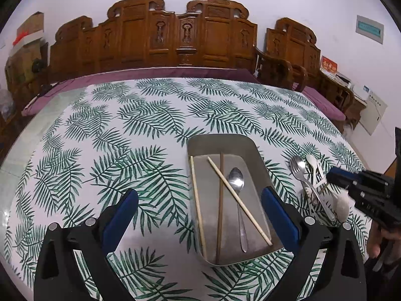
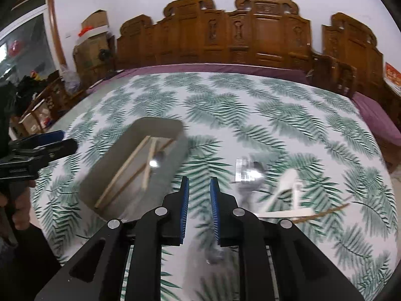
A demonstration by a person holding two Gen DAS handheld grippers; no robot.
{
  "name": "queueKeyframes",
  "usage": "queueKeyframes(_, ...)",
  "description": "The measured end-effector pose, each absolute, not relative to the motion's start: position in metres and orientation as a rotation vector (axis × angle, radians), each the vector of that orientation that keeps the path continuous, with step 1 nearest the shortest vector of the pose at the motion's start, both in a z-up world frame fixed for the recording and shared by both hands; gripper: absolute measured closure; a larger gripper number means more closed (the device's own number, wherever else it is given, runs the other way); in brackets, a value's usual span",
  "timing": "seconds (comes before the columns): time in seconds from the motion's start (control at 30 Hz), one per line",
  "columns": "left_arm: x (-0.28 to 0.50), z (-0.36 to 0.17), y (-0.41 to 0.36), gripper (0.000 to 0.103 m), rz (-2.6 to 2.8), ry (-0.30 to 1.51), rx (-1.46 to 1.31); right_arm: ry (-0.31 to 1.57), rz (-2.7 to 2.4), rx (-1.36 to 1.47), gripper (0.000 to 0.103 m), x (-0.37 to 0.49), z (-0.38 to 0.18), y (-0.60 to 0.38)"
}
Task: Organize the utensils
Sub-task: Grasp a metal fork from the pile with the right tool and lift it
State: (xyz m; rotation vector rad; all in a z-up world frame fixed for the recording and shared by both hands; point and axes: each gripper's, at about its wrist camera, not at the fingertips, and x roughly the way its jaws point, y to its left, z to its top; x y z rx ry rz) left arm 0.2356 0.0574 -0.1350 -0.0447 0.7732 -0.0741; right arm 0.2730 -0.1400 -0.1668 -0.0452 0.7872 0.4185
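Metal tray holds chopsticks; left gripper spread wide, right gripper slightly parted, empty; could scatter the spoons beside the tray.

Even, soft indoor light fills both fisheye views, with faint shadows on the worktop. The left wrist view is sharp; the right wrist view is smeared by motion blur, with a glare spot on the spoon. Edges bend and darken into black corners.
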Motion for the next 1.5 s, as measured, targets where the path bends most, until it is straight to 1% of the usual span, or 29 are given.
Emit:
queueKeyframes(0.33, 0.236, -0.144, 0.036, 0.008, -0.106, 0.822, 0.001, 0.820, 0.337, -0.043, 0.084, 0.278, -0.185, -0.180)
queueKeyframes(0.63, 0.230, -0.146, 0.011, 0.008, -0.167, 0.804, 0.057, 0.917, 0.363, -0.086, 0.084, 0.283, -0.222, -0.171)
queueKeyframes(0.83, 0.229, -0.148, 0.003, 0.008, -0.213, 0.812, 0.046, 0.963, 0.352, -0.097, 0.084, 0.296, -0.238, -0.170)
queueKeyframes(1.2, 0.225, -0.149, -0.005, 0.008, -0.303, 0.827, -0.027, 0.969, 0.343, -0.140, 0.084, 0.309, -0.243, -0.160)
queueKeyframes(1.23, 0.224, -0.148, -0.006, 0.008, -0.305, 0.825, -0.025, 0.970, 0.343, -0.140, 0.084, 0.309, -0.242, -0.160)
queueKeyframes(1.3, 0.222, -0.147, -0.010, 0.008, -0.317, 0.815, -0.020, 0.970, 0.337, -0.153, 0.094, 0.309, -0.242, -0.160)
queueKeyframes(1.5, 0.219, -0.146, -0.023, 0.008, -0.342, 0.799, -0.002, 0.979, 0.365, -0.134, 0.095, 0.307, -0.240, -0.164)
